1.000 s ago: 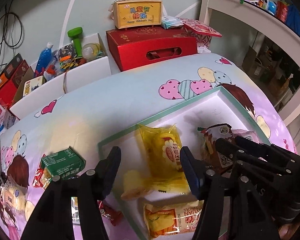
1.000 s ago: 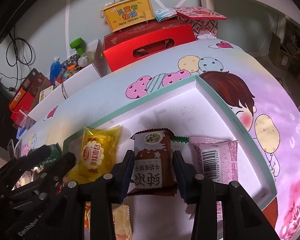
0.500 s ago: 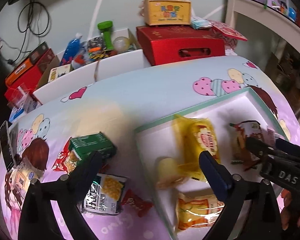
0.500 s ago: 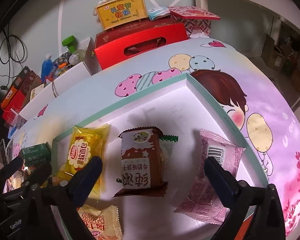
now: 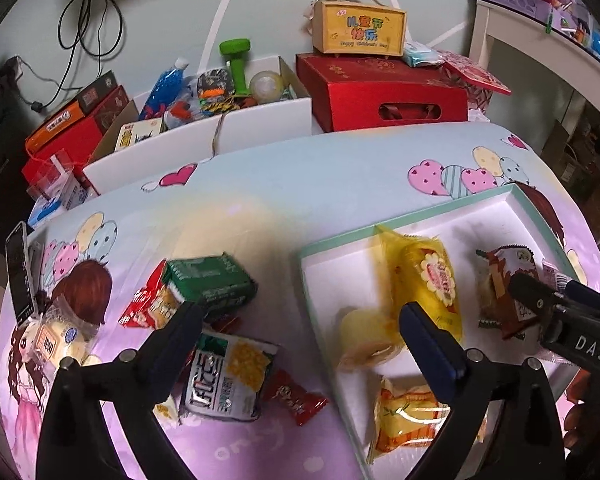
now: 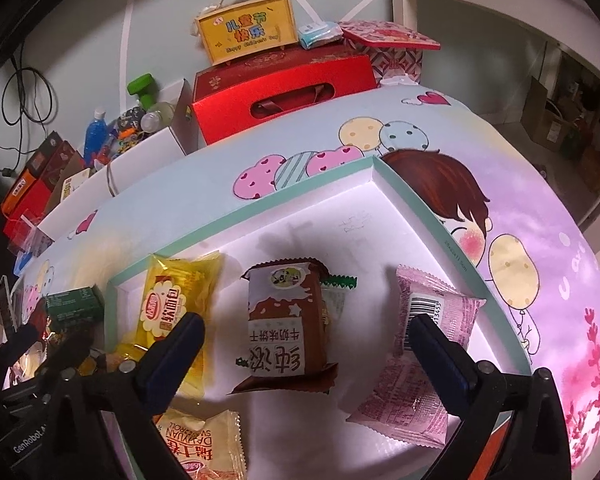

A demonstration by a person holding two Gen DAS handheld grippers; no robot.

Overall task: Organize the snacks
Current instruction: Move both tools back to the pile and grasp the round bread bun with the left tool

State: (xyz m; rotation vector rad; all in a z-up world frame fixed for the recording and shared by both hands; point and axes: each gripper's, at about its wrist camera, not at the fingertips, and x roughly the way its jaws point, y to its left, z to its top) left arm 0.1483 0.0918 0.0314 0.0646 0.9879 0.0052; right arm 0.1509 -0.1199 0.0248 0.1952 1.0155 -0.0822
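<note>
Both tongs are hanging released: right tongs over the brown biscuit packet lying in the white tray, left tongs nearing the corn snack packet on the counter; I'd straddle its narrow width squarely.

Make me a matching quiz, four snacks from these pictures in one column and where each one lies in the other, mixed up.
Things:
1. brown packet
2. pink packet
3. green box
4. yellow packet

Places:
A. on the tablecloth, outside the tray
B. in the tray, right end of the row
C. in the tray, middle of the row
D. in the tray, left end of the row

Pairs: 1-C, 2-B, 3-A, 4-D
</note>
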